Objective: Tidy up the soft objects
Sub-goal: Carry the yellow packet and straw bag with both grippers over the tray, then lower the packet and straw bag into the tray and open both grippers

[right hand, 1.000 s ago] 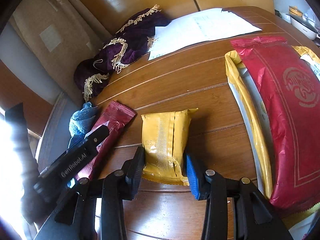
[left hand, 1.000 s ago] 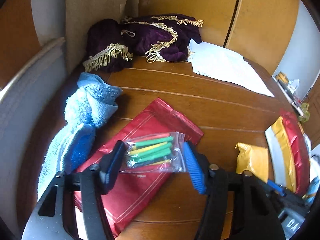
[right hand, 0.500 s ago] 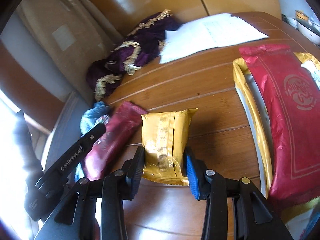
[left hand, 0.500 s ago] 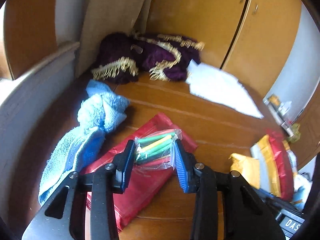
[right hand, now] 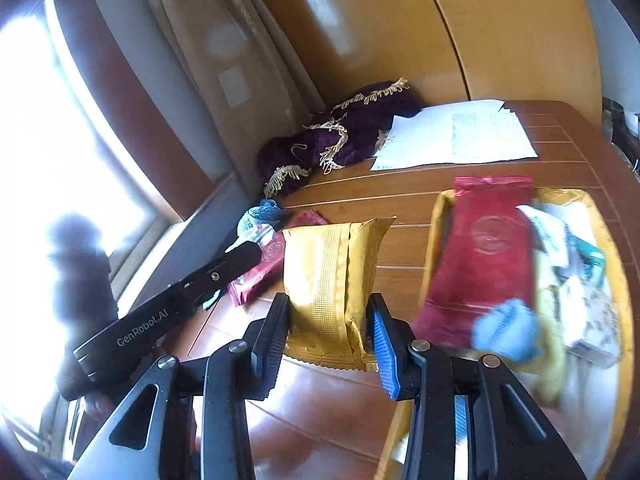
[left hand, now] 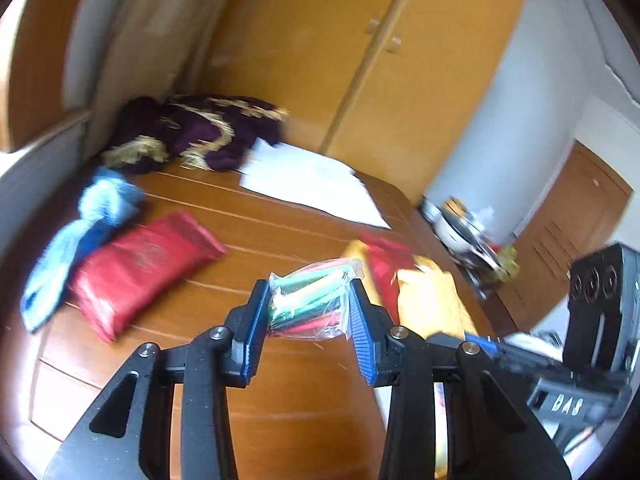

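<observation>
My left gripper (left hand: 306, 306) is shut on a clear bag of coloured sticks (left hand: 310, 302), held up above the wooden table (left hand: 256, 232). A red foil pouch (left hand: 136, 266) and a light blue towel (left hand: 80, 236) lie on the table at the left. My right gripper (right hand: 330, 330) is shut on a gold foil pouch (right hand: 330, 270), lifted off the table. To its right a gold tray (right hand: 438, 216) holds a second red pouch (right hand: 480, 248), a blue cloth (right hand: 504, 330) and other packets. The left gripper's body (right hand: 168, 316) shows at the left of the right wrist view.
A purple cloth with gold fringe (left hand: 192, 132) and white papers (left hand: 308, 182) lie at the table's far side, against yellow cupboard doors (left hand: 360, 52). A curtain and bright window (right hand: 52, 120) are at the left. Clutter (left hand: 468, 232) sits past the table's right edge.
Both grippers have risen off the table, the left with the bag of sticks taken off the red pouch, the right with the gold pouch. Both views now look higher and further right.
</observation>
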{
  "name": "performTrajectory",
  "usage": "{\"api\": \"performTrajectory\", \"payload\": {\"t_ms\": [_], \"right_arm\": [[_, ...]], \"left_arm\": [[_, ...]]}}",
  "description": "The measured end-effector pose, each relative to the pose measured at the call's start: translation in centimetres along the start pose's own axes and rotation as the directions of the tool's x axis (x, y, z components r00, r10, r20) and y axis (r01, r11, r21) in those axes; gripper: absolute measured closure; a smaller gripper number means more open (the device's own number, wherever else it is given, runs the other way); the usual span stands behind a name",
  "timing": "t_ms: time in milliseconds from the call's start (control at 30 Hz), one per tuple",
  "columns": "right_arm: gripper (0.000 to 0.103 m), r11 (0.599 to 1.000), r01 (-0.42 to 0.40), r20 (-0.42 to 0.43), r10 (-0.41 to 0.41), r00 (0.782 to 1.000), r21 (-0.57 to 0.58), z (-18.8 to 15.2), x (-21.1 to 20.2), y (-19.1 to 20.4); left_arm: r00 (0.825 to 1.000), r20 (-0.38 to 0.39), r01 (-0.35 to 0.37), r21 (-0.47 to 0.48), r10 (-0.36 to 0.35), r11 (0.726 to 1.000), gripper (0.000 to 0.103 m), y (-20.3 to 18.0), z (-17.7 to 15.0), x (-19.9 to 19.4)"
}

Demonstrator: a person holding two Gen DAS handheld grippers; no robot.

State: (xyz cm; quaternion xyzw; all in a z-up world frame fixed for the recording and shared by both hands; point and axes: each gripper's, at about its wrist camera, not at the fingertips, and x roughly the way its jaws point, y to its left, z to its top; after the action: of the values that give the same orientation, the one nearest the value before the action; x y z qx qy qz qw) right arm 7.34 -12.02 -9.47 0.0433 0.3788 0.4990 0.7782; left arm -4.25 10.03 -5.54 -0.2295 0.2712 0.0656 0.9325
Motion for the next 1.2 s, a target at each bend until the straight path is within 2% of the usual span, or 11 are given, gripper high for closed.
{"api": "performTrajectory", "payload": {"t_ms": [67, 200, 333, 500, 667, 800, 967, 1100, 1167, 1200], "right_arm": [[0.062, 1.0, 0.002, 0.019, -0.002, 1.0, 0.012, -0.5, -1.9, -1.2], [0.062, 0.995, 0.091, 0.063, -0.094, 0.994, 0.037, -1.4, -4.9, -3.8], [0.062, 0.983, 0.159, 0.06, -0.165, 0.985, 0.096, -2.5, -6.5, -6.8], [0.062, 0.965, 0.226, 0.03, -0.232, 0.972, 0.131, -3.7, -7.2, -9.4], [0.062, 0.964, 0.231, 0.01, -0.235, 0.972, 0.135, -5.3, -8.1, -10.4], [0.062, 0.963, 0.228, -0.014, -0.229, 0.973, 0.147, -6.0, -7.6, -10.9], [0.06, 0.963, 0.228, -0.022, -0.227, 0.974, 0.144, -5.9, -7.1, -10.6], [0.059, 0.957, 0.265, -0.01, -0.266, 0.964, 0.116, -5.6, -7.0, -9.8], [0.059, 0.955, 0.275, -0.002, -0.276, 0.961, 0.109, -5.4, -7.1, -9.4], [0.054, 0.954, 0.278, 0.005, -0.28, 0.96, 0.108, -5.3, -7.2, -9.3]], "left_arm": [[0.999, -0.026, 0.044, 0.036, -0.043, 0.998, 0.067, -1.9, -0.8, -0.1], [0.989, -0.077, 0.131, 0.096, -0.124, 0.987, 0.067, -5.1, -2.3, 0.5], [0.98, -0.124, 0.174, 0.179, -0.153, 0.968, 0.067, -8.1, -4.1, 1.6], [0.965, -0.183, 0.225, 0.209, -0.188, 0.952, 0.067, -10.1, -5.2, 2.7], [0.945, -0.211, 0.303, 0.287, -0.249, 0.909, 0.067, -12.3, -7.2, 1.6], [0.938, -0.262, 0.309, 0.334, -0.227, 0.891, 0.067, -13.5, -8.5, 2.2], [0.926, -0.321, 0.304, 0.316, -0.201, 0.898, 0.067, -13.4, -9.2, 4.3], [0.921, -0.332, 0.309, 0.301, -0.204, 0.902, 0.067, -13.3, -9.7, 4.9], [0.922, -0.325, 0.313, 0.302, -0.212, 0.9, 0.064, -13.3, -9.7, 4.7], [0.92, -0.324, 0.322, 0.3, -0.221, 0.898, 0.059, -13.2, -9.7, 4.6]]}}
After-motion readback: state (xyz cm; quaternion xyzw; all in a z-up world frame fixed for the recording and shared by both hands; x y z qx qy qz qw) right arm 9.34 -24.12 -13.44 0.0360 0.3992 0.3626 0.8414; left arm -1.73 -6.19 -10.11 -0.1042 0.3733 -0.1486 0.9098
